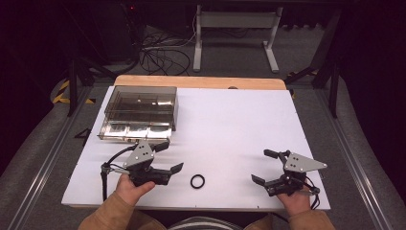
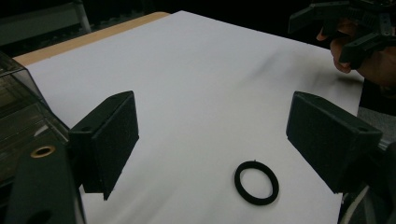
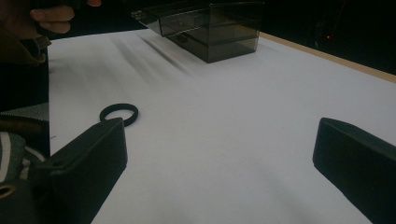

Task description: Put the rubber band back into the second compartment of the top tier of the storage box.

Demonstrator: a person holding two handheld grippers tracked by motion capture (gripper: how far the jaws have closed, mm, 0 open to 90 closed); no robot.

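Ring [image 1: 197, 181] flat on table, btwn both open hand-held grippers, untouched.

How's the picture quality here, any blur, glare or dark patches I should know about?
High view: white table brightly lit, surroundings nearly black, black ring sharp. Left gripper view: ring clear, near jaws soft, far corner dim. Right gripper view: smoky streaks of shadow before the tinted box, jaws blurred.
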